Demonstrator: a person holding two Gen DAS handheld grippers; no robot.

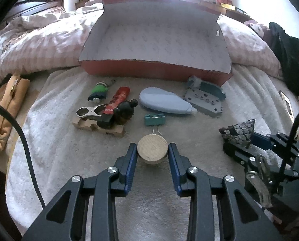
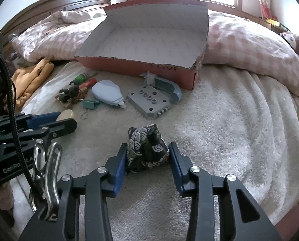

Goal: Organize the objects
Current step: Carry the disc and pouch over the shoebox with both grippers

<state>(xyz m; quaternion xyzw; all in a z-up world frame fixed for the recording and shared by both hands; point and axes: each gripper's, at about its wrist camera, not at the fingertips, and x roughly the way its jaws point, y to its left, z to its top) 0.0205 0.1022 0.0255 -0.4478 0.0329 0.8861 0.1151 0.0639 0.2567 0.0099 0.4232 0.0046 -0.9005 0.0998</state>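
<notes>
While the left gripper [image 1: 152, 150] has its jaws clenched on one round wooden disc [image 1: 152, 149], both blue pads pressing its sides, the right gripper [image 2: 147, 150] grasps one dark patterned cloth pouch [image 2: 146, 146] between its jaws; the left pad touches the fabric, and contact at the right pad is hard to make out. Both things sit low over the cream blanket [image 2: 229, 120] of the bed.

Just beyond the left jaws lies one teal binder clip [image 1: 154, 119], its wire handles reaching toward the disc. Farther out and to the left sit one slotted wooden block [image 1: 98, 127], one dark bear-shaped figure [image 1: 126, 110], one red tube [image 1: 117, 101], one metal opener [image 1: 89, 111] and one green toy figure [image 1: 99, 92]. Straight ahead lies one pale blue correction-tape dispenser [image 1: 165, 102], and to its right one grey perforated plate [image 1: 204, 102] with one blue-grey curved piece [image 1: 209, 88] behind it.

Farthest out stands one open red cardboard box [image 1: 155, 71] with a white lining; nothing shows inside it. A pink quilt [image 1: 38, 46] bunches on both sides of the box.
</notes>
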